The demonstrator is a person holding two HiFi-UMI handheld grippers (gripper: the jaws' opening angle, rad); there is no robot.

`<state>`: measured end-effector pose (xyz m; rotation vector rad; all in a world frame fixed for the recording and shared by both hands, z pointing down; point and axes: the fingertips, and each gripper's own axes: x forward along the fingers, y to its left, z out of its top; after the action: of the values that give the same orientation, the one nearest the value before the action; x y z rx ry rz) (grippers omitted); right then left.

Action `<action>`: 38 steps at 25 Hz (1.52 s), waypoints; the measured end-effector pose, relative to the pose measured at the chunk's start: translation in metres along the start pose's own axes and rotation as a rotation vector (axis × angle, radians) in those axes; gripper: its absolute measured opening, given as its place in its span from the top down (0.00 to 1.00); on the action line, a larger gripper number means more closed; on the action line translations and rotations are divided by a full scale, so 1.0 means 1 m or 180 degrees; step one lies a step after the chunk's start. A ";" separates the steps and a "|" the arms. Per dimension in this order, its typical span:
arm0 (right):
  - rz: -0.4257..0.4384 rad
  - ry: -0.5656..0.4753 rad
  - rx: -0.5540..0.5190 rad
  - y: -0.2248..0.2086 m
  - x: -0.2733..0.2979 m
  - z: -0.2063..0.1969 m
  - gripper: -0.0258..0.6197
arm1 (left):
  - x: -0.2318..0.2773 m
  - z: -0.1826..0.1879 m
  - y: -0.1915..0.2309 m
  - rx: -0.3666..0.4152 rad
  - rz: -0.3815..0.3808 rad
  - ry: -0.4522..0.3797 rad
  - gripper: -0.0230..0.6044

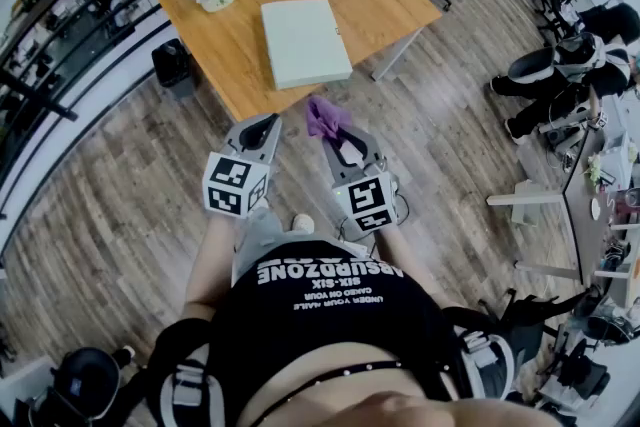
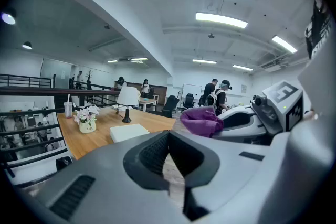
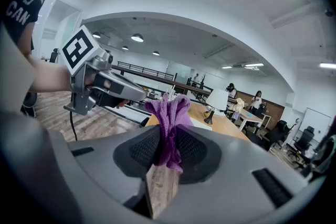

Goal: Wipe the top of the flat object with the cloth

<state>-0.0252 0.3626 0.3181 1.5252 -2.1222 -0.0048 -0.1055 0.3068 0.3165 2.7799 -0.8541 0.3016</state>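
The right tool is clamped on the purple cloth, which bunches up limp above its jaws. The cloth looks light and soft, so this mid-cloth hold should leave a loose pad for wiping. The left tool has its jaws together on nothing. The pale flat object lies on the wooden bench, well ahead of both tools. It looks stiff, and it may slide if pushed.
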 end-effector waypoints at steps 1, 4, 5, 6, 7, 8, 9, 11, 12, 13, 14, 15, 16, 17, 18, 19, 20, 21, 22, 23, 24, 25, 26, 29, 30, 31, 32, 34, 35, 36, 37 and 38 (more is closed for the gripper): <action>0.0012 -0.0001 0.0006 -0.001 -0.002 -0.004 0.80 | -0.001 -0.005 -0.003 -0.0001 0.0034 0.0031 0.94; 0.0021 -0.0012 0.0014 -0.004 -0.009 -0.017 0.80 | -0.004 -0.020 -0.010 -0.0032 0.0129 0.0115 0.94; 0.0007 -0.0017 -0.0003 -0.006 -0.010 -0.021 0.80 | -0.005 -0.025 -0.012 -0.0060 0.0160 0.0125 0.94; -0.0012 -0.0019 -0.0036 -0.008 -0.011 -0.026 0.80 | -0.004 -0.028 -0.012 -0.0098 0.0192 0.0121 0.94; -0.0028 -0.0017 -0.0075 -0.010 -0.010 -0.030 0.80 | -0.003 -0.031 -0.011 -0.0139 0.0219 0.0112 0.94; -0.0034 -0.0011 -0.0105 -0.012 -0.010 -0.033 0.80 | -0.001 -0.033 -0.011 -0.0176 0.0236 0.0111 0.94; -0.0028 -0.0002 -0.0121 -0.013 -0.009 -0.036 0.80 | 0.001 -0.035 -0.012 -0.0199 0.0242 0.0119 0.94; -0.0007 0.0006 -0.0132 -0.019 -0.008 -0.042 0.80 | 0.009 -0.037 -0.014 -0.0195 0.0234 0.0142 0.94; -0.0001 0.0008 -0.0145 -0.023 -0.006 -0.045 0.80 | 0.016 -0.036 -0.015 -0.0179 0.0227 0.0154 0.94; 0.0000 0.0010 -0.0170 -0.028 -0.004 -0.047 0.80 | 0.023 -0.035 -0.016 -0.0161 0.0218 0.0163 0.94; -0.0002 0.0014 -0.0203 -0.033 -0.002 -0.049 0.80 | 0.030 -0.034 -0.017 -0.0146 0.0205 0.0166 0.94; -0.0006 0.0021 -0.0239 -0.038 0.002 -0.051 0.80 | 0.037 -0.032 -0.016 -0.0131 0.0193 0.0168 0.94; -0.0009 0.0031 -0.0279 -0.042 0.006 -0.052 0.80 | 0.044 -0.031 -0.015 -0.0119 0.0182 0.0178 0.94; -0.0010 0.0043 -0.0323 -0.047 0.011 -0.053 0.80 | 0.051 -0.030 -0.012 -0.0112 0.0175 0.0194 0.94; -0.0010 0.0057 -0.0374 -0.052 0.018 -0.055 0.80 | 0.059 -0.030 -0.009 -0.0115 0.0170 0.0208 0.94; -0.0008 0.0072 -0.0431 -0.058 0.025 -0.057 0.80 | 0.068 -0.030 -0.004 -0.0127 0.0169 0.0221 0.94; -0.0003 0.0089 -0.0491 -0.065 0.033 -0.059 0.80 | 0.076 -0.031 0.002 -0.0146 0.0174 0.0232 0.94; 0.0003 0.0107 -0.0545 -0.071 0.041 -0.060 0.80 | 0.084 -0.031 0.009 -0.0170 0.0184 0.0246 0.94; 0.0009 0.0129 -0.0586 -0.078 0.049 -0.063 0.80 | 0.093 -0.033 0.017 -0.0196 0.0196 0.0264 0.94; 0.0014 0.0156 -0.0615 -0.085 0.058 -0.066 0.80 | 0.102 -0.034 0.024 -0.0223 0.0209 0.0287 0.94; 0.0021 0.0189 -0.0631 -0.093 0.067 -0.069 0.80 | 0.111 -0.035 0.032 -0.0253 0.0219 0.0305 0.94; 0.0030 0.0222 -0.0639 -0.102 0.076 -0.072 0.80 | 0.120 -0.033 0.039 -0.0285 0.0223 0.0311 0.94; 0.0044 0.0253 -0.0644 -0.110 0.085 -0.075 0.80 | 0.130 -0.031 0.046 -0.0316 0.0226 0.0309 0.94; 0.0123 0.0362 -0.0657 -0.129 0.108 -0.085 0.80 | 0.155 -0.030 0.067 -0.0389 0.0258 0.0350 0.94; 0.0155 0.0404 -0.0664 -0.134 0.116 -0.089 0.80 | 0.163 -0.031 0.074 -0.0411 0.0271 0.0378 0.94; 0.0189 0.0444 -0.0674 -0.138 0.125 -0.092 0.80 | 0.170 -0.032 0.080 -0.0430 0.0275 0.0407 0.94; 0.0228 0.0481 -0.0687 -0.140 0.133 -0.095 0.80 | 0.176 -0.033 0.086 -0.0447 0.0272 0.0436 0.94; 0.0315 0.0550 -0.0732 -0.144 0.149 -0.101 0.80 | 0.188 -0.037 0.096 -0.0478 0.0263 0.0498 0.94; 0.0357 0.0584 -0.0761 -0.145 0.157 -0.104 0.80 | 0.194 -0.039 0.102 -0.0494 0.0265 0.0530 0.94; 0.0394 0.0620 -0.0791 -0.146 0.164 -0.108 0.80 | 0.200 -0.042 0.107 -0.0512 0.0273 0.0560 0.94; 0.0425 0.0659 -0.0819 -0.147 0.170 -0.112 0.80 | 0.205 -0.045 0.112 -0.0534 0.0281 0.0585 0.94; 0.0451 0.0702 -0.0844 -0.149 0.176 -0.117 0.80 | 0.210 -0.047 0.117 -0.0558 0.0288 0.0606 0.94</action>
<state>0.1136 0.1864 0.4465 1.1653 -1.9608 -0.0625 -0.0078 0.1142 0.4326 2.5092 -0.9129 0.4741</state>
